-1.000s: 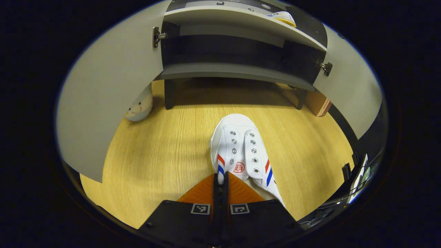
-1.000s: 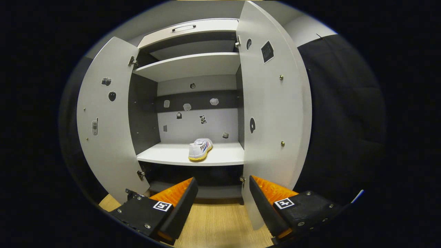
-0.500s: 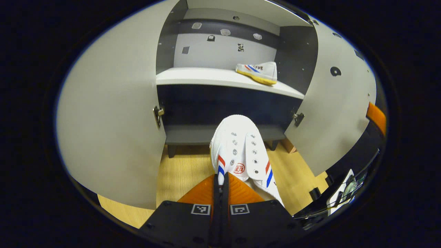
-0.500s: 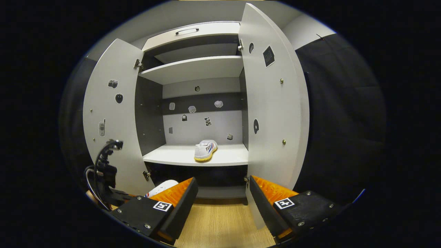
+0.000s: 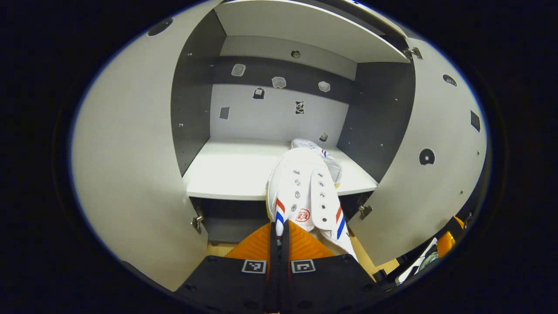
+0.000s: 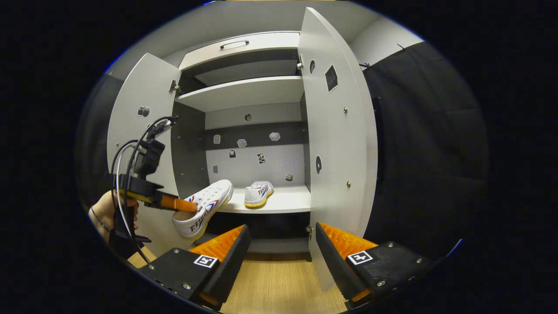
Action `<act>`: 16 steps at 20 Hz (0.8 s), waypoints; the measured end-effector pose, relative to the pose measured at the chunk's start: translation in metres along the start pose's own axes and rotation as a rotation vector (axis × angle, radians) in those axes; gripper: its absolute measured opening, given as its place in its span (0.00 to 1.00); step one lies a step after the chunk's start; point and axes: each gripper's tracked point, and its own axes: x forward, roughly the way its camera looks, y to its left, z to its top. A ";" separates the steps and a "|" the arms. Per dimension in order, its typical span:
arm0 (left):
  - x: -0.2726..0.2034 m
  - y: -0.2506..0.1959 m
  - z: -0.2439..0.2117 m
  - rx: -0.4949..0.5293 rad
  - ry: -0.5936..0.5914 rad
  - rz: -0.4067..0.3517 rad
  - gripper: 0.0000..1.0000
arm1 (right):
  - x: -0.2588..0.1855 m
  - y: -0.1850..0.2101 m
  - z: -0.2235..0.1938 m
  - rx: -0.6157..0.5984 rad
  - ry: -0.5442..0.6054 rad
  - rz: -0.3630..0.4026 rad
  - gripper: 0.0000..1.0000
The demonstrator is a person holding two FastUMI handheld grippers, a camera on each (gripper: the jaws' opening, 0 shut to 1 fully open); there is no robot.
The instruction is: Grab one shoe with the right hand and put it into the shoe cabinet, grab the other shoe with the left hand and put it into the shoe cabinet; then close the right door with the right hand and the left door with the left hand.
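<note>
Left tongs: clamped on white shoe, toe ahead over cabinet shelf. Right tongs: apart, holding nothing; second shoe on shelf well ahead.

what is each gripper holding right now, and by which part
The left gripper is shut on the second shoe at its collar edge. The right gripper is open and holds nothing.

The left gripper view faces the shoe cabinet closely; the right gripper view sits farther back.

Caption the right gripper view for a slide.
Left gripper carries second shoe toward the shelf holding its mate.
</note>
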 end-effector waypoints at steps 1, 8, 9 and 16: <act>0.009 0.001 0.011 0.000 -0.004 0.003 0.06 | 0.000 -0.001 -0.001 0.000 0.002 0.001 0.93; 0.065 0.020 0.066 0.018 0.004 0.063 0.06 | 0.009 -0.006 -0.001 0.009 0.011 -0.007 0.93; 0.080 0.027 0.070 0.018 0.016 0.078 0.06 | 0.011 -0.007 0.000 0.008 0.011 -0.010 0.93; 0.136 0.057 0.073 0.032 0.080 0.137 0.06 | 0.022 -0.009 0.002 0.013 0.016 -0.014 0.93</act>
